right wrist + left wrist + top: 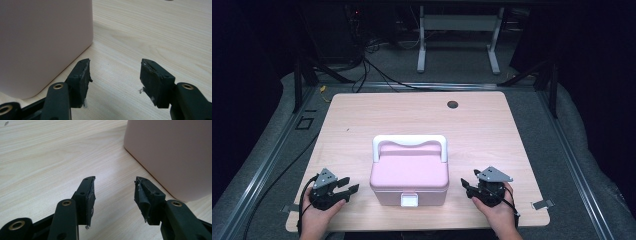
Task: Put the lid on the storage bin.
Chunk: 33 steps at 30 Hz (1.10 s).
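Note:
A pink box [409, 172] with a white handle [409, 141] and a white front latch [409, 200] stands shut near the front middle of the wooden table [362, 120]. My left gripper [350, 185] rests on the table to the box's left, open, nothing between its fingers. The box's pink wall [172, 152] rises just right of my left gripper [115, 187] in the left gripper view. My right gripper [466, 187] sits to the box's right, open and empty too. In the right gripper view the box wall [42, 42] stands left of my right gripper [115, 68].
A dark round cable hole [452, 104] lies in the table's far edge. Beyond the table stand a white desk frame [459, 35] and loose cables [372, 65] on the floor. Metal rails run along both sides.

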Each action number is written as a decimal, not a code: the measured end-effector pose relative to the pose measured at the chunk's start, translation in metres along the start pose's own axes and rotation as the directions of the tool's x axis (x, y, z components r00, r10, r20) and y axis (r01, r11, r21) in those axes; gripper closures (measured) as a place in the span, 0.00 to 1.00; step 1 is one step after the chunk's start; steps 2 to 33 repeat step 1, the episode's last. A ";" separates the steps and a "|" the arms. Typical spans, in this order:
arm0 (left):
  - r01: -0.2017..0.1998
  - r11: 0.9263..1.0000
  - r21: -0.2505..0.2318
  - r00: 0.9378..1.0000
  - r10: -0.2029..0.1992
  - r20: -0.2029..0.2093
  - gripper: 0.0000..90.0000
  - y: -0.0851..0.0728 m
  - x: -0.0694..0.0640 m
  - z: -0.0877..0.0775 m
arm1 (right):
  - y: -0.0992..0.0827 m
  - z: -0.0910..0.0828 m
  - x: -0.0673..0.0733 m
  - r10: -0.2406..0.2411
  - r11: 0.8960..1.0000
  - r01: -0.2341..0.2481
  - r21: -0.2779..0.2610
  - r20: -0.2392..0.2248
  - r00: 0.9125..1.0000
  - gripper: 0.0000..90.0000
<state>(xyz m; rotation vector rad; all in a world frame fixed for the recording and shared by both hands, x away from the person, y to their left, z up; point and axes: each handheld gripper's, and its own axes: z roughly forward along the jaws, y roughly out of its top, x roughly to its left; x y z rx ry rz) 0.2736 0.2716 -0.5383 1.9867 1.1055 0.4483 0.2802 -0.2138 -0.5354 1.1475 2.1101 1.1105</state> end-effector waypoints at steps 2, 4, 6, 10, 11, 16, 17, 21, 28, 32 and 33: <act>0.000 1.000 0.000 1.000 0.000 0.000 0.56 0.000 0.000 0.000 | 0.000 0.000 0.000 0.001 1.000 -0.001 0.001 0.000 1.000 0.46; 0.000 1.000 0.000 1.000 0.000 0.000 0.56 0.000 0.000 0.000 | 0.000 0.000 0.000 0.001 1.000 -0.001 0.001 0.000 1.000 0.46; 0.000 1.000 0.000 1.000 0.000 0.000 0.56 0.000 0.000 0.000 | 0.000 0.000 0.000 0.001 1.000 -0.001 0.001 0.000 1.000 0.46; 0.000 1.000 0.000 1.000 0.000 0.000 0.56 0.000 0.000 0.000 | 0.000 0.000 0.000 0.001 1.000 -0.001 0.001 0.000 1.000 0.46; 0.000 1.000 0.000 1.000 0.000 0.000 0.56 0.000 0.000 0.000 | 0.000 0.000 0.000 0.001 1.000 -0.001 0.001 0.000 1.000 0.46; 0.000 1.000 0.000 1.000 0.000 0.000 0.56 0.000 0.000 0.000 | 0.000 0.000 0.000 0.001 1.000 -0.001 0.001 0.000 1.000 0.46; 0.000 1.000 0.000 1.000 0.000 0.000 0.56 0.000 0.000 0.000 | 0.000 0.000 0.000 0.001 1.000 -0.001 0.001 0.000 1.000 0.46; 0.000 1.000 0.000 1.000 0.000 0.000 0.56 0.000 0.000 0.000 | 0.000 0.000 0.000 0.001 1.000 -0.001 0.001 0.000 1.000 0.46; 0.000 1.000 0.000 1.000 0.000 0.000 0.56 0.000 0.000 0.000 | 0.000 0.000 0.000 0.001 1.000 -0.001 0.001 0.000 1.000 0.46; 0.000 1.000 0.000 1.000 0.000 0.000 0.56 0.000 0.000 0.000 | 0.000 0.000 0.000 0.001 1.000 -0.001 0.001 0.000 1.000 0.46; 0.000 1.000 0.000 1.000 0.000 0.000 0.56 0.000 0.000 0.000 | 0.000 0.000 0.000 0.001 1.000 -0.001 0.001 0.000 1.000 0.46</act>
